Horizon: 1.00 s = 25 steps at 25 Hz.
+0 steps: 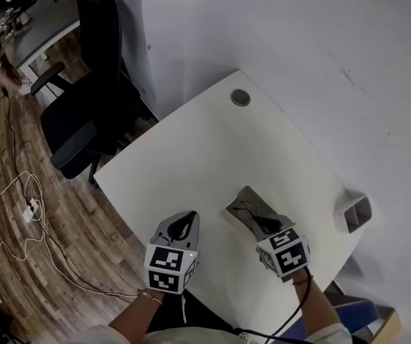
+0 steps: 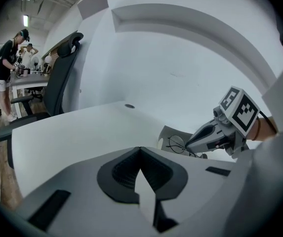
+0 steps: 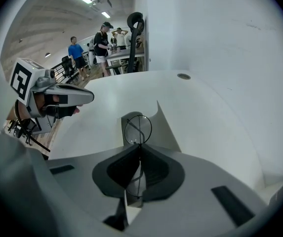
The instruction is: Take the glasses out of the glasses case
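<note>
Glasses (image 3: 138, 128) are being pinched by the thin wire frame in the fingers (image 3: 156, 171) of my right gripper (image 3: 140, 147). One round lens is poking out past the tips and the other is showing down between the pads. Just beneath the leading lens, the open grey case (image 3: 167, 130) is lying flat on the white worktop (image 1: 191, 156). From these views I cannot tell whether the frame is touching the case lining or hanging a little above it.

My left gripper (image 2: 140, 152) is hovering off to the side, well apart from the case. Its fingers (image 2: 121, 174) are pressed together with nothing between them.

I am judging this to be the lift-out step, with the grasp made and the glasses not yet clear of the case. To do it well, I am thinking of raising the right gripper straight up and slowly, holding the squeeze steady. The wire is slim and could pivot or slip if I tilt. The case looks light, so a folded temple arm catching on it might drag it along. Bringing the left gripper over to press down a bare corner of the case would guard against that. Farther out, a round grommet (image 1: 240, 97) is sitting near the worktop's far edge, clear of all this.
</note>
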Each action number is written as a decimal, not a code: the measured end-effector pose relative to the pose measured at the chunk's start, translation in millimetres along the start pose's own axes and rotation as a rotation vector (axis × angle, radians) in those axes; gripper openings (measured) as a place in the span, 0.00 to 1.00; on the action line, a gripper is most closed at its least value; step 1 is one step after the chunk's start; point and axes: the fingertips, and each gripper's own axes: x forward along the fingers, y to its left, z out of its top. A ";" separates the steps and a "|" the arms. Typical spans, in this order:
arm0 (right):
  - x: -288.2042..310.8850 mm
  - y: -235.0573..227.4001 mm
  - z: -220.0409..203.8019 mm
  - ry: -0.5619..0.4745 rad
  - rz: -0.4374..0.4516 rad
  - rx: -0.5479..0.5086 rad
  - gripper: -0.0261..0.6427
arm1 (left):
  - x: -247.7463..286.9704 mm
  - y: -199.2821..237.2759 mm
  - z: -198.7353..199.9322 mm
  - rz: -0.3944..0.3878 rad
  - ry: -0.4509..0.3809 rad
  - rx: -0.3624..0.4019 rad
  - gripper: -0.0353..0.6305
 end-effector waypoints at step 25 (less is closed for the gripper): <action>-119.0 -5.2 77.4 -0.406 -0.288 0.152 0.09 | -26.2 -37.4 96.0 -0.093 -0.204 0.124 0.06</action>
